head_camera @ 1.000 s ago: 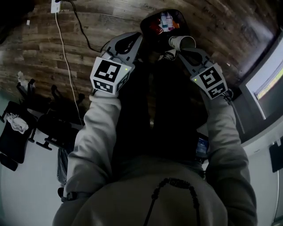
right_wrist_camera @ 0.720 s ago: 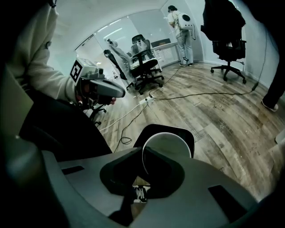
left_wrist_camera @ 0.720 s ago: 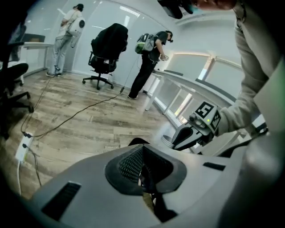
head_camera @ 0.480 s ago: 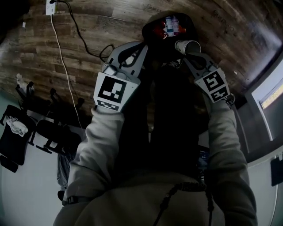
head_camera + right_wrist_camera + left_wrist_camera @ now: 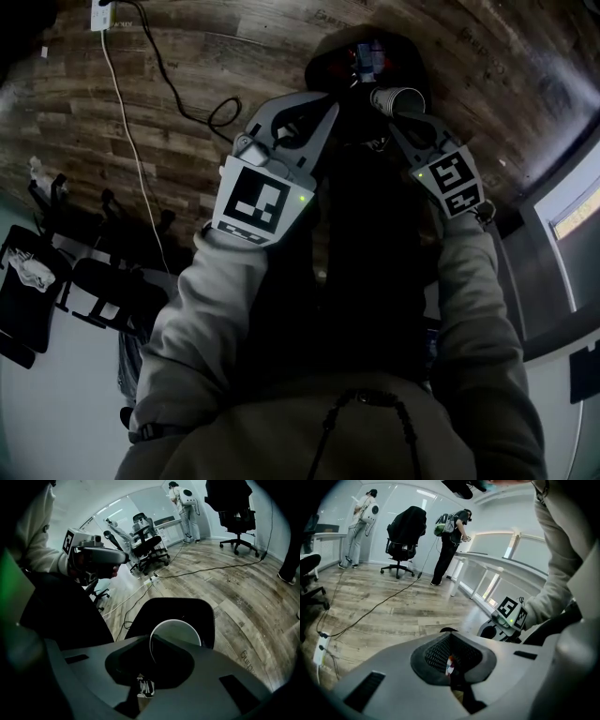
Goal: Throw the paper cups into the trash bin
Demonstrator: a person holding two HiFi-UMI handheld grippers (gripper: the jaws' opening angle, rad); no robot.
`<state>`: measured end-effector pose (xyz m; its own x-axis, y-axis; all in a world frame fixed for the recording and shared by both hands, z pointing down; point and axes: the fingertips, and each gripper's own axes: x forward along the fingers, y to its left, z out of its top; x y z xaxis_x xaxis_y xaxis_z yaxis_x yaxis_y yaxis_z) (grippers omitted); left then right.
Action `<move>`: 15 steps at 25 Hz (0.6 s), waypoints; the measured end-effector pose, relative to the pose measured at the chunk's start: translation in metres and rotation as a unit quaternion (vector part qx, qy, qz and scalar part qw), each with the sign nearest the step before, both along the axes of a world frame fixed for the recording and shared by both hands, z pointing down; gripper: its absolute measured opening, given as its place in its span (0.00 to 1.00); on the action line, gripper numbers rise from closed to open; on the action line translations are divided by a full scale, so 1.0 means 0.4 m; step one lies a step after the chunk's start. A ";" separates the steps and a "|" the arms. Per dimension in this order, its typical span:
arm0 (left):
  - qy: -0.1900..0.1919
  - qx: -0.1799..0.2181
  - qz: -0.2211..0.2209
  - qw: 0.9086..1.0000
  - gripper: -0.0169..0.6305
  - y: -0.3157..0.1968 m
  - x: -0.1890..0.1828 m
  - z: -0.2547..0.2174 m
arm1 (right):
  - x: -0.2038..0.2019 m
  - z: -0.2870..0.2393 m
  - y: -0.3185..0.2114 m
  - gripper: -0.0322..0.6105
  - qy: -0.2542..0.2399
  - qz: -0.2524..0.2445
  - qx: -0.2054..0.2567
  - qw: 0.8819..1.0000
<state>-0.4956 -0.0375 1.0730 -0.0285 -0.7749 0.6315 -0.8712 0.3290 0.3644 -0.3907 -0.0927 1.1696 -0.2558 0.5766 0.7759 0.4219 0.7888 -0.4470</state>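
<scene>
White round-rimmed paper cup (image 5: 180, 632) sits clamped in the right tool (image 5: 151, 652) before the black bin (image 5: 206, 613); left tool (image 5: 450, 662) closed, empty.

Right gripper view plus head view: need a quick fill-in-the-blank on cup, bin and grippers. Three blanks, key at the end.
1. Of the left gripper and the right gripper, the paper cup is held by the ____ one.
2. The trash bin just beyond the cup is ____ in colour.
3. The bin stands on a ____ plank floor.
Missing words: right; black; wooden.
</scene>
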 end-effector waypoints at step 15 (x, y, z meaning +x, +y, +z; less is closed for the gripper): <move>-0.014 -0.050 -0.097 0.994 0.03 0.149 0.068 -0.101 | 0.029 -0.242 -0.021 0.28 -0.017 0.058 0.003 0.998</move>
